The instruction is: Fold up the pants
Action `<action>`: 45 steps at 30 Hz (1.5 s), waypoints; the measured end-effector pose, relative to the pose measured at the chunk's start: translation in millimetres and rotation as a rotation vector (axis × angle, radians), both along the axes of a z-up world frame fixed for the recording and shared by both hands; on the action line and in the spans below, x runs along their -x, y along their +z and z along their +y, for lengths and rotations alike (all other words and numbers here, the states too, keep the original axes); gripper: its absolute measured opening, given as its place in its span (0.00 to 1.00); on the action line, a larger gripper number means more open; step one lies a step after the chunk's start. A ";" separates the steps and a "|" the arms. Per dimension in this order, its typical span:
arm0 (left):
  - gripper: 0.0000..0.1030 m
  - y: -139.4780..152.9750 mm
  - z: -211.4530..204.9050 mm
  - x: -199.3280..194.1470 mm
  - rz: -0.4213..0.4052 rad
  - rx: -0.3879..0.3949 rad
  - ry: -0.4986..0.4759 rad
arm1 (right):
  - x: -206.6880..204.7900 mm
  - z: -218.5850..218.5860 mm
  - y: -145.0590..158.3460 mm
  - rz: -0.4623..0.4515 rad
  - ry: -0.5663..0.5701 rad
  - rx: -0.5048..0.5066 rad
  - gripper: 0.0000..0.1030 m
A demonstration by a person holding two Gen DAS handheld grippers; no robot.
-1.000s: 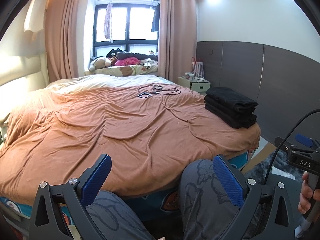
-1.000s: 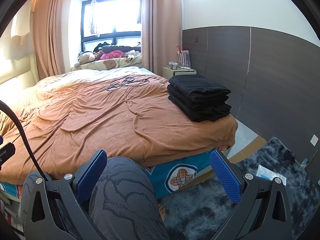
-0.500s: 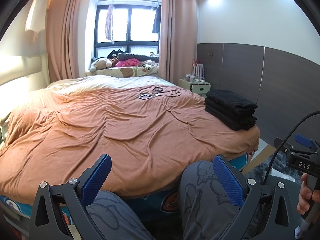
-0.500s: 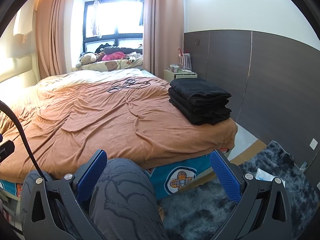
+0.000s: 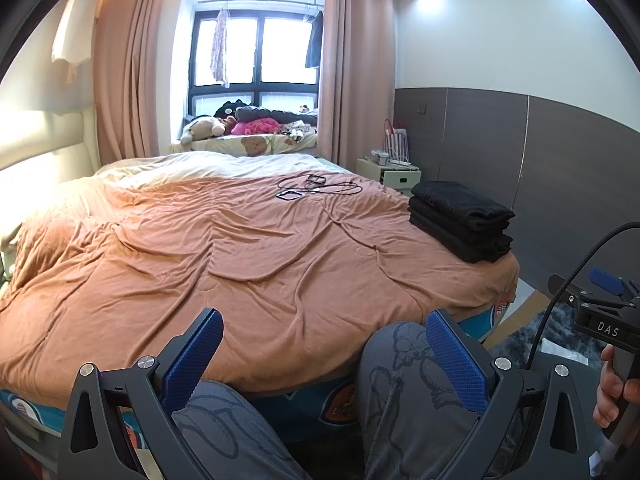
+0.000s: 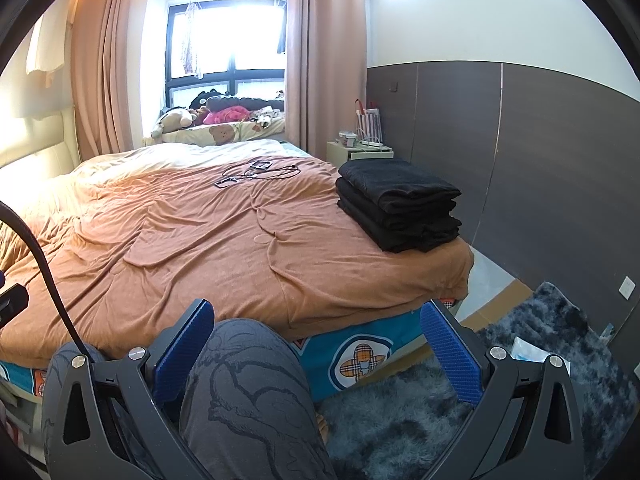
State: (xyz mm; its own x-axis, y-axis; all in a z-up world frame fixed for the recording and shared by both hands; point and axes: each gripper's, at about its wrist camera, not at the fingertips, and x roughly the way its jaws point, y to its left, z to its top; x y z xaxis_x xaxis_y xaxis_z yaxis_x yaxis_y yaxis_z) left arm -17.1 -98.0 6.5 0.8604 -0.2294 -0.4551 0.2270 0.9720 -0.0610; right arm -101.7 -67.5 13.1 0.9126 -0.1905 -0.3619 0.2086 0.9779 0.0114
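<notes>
Both grippers, left (image 5: 324,356) and right (image 6: 316,350), spread, empty, idle above the knees. Folded black pants (image 6: 400,204) stacked at bed's (image 6: 200,240) 2 o'clock corner, leaving folding space.

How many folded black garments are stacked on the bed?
3, as far as the layers show: top garment, middle garment, bottom garment, piled at the right edge of the bed. Thinner pieces may be hidden between the folds.

I am seeing the bed (image 5: 256,264) carrying a stack of folded black pants (image 5: 462,220) and tangled cables (image 5: 320,189) lying on its orange cover.
</notes>
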 end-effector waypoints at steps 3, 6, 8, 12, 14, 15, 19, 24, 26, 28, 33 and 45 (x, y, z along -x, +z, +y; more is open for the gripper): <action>1.00 0.8 -1.3 1.1 -0.001 0.000 0.001 | -0.1 0.2 -0.5 0.000 -0.001 0.000 1.00; 1.00 0.9 -1.7 1.4 -0.001 0.001 0.001 | 0.4 -0.6 0.0 -0.002 0.000 -0.003 1.00; 1.00 0.9 -1.4 1.4 0.000 0.003 0.001 | 0.9 -0.7 0.3 -0.003 0.000 -0.004 1.00; 1.00 1.2 -2.2 2.3 0.000 0.005 -0.001 | 1.1 -0.9 -0.1 -0.003 -0.001 -0.001 1.00; 1.00 1.4 -3.0 3.1 -0.001 0.003 -0.001 | 0.8 -0.8 0.1 -0.003 0.000 0.000 1.00; 1.00 1.6 -3.6 3.6 -0.002 0.003 -0.001 | 0.7 -1.2 0.1 -0.002 0.000 -0.001 1.00; 1.00 1.9 -4.9 4.5 0.001 0.007 -0.002 | 0.7 -1.0 0.1 -0.003 -0.001 0.001 1.00; 1.00 1.6 -4.7 4.7 0.002 0.008 -0.002 | 0.2 -2.3 0.0 0.000 -0.001 0.004 1.00; 1.00 1.8 -5.4 5.3 0.002 0.009 0.000 | 0.2 -2.5 0.0 -0.003 -0.003 0.007 1.00; 0.99 1.7 -4.9 5.4 0.003 0.010 0.001 | 0.0 -2.6 -0.3 -0.002 -0.003 0.005 1.00; 1.00 2.0 -3.9 6.2 0.002 0.012 0.003 | 0.0 -3.0 -0.6 0.001 -0.001 0.005 1.00; 1.00 3.5 -4.6 7.8 -0.003 0.011 0.005 | 0.4 -4.0 -2.0 0.001 -0.001 0.005 1.00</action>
State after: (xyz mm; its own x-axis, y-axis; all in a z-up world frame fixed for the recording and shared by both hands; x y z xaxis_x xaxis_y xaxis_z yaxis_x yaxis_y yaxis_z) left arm -24.9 -102.6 10.0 0.8630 -0.2297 -0.4500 0.2220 0.9725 -0.0706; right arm -102.1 -71.4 11.1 0.9120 -0.1930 -0.3620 0.2093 0.9778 0.0059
